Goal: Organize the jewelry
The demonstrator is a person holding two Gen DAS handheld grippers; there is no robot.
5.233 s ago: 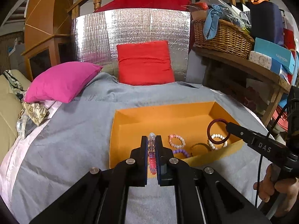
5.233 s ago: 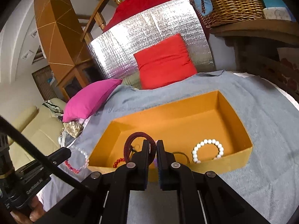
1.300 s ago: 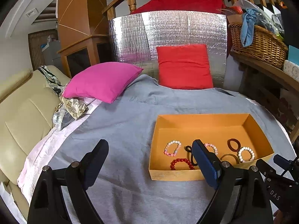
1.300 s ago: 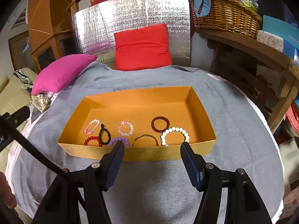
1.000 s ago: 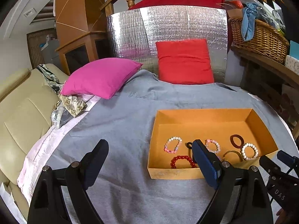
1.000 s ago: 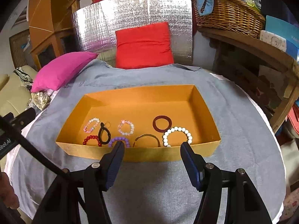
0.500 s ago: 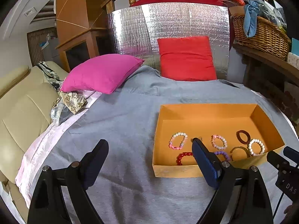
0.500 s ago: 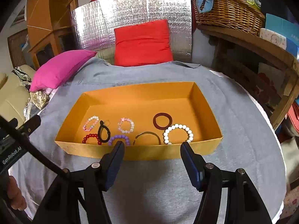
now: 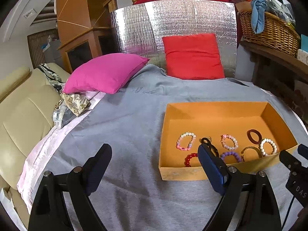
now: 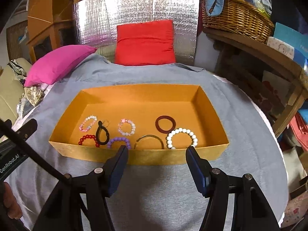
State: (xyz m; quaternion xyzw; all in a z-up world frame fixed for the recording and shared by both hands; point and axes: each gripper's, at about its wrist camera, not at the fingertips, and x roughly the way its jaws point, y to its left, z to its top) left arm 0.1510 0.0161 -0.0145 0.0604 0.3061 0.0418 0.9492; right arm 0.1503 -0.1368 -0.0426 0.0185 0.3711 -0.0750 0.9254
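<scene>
An orange box [image 10: 138,157] sits on the grey cloth and holds several bracelets: a white bead one [image 10: 182,138], a dark red ring [image 10: 165,124], a purple bead one [image 10: 119,141], a red bead one [image 10: 86,139], two pink bead ones [image 10: 126,127] and a black hair tie [image 10: 101,132]. The box also shows in the left wrist view [image 9: 181,173]. My right gripper [image 10: 156,152] is open and empty just in front of the box's near wall. My left gripper [image 9: 155,154] is open and empty, to the left of the box's near corner.
A pink pillow [image 9: 105,75] and a red pillow [image 9: 192,56] lie at the far end against a silver foil panel [image 9: 173,30]. A cream sofa [image 9: 21,115] is on the left. A wooden shelf with a wicker basket [image 10: 236,13] runs along the right.
Both grippers let go of their bracelets, which now lie in the box, and opened. Over the last second both have drawn back slightly from the box.
</scene>
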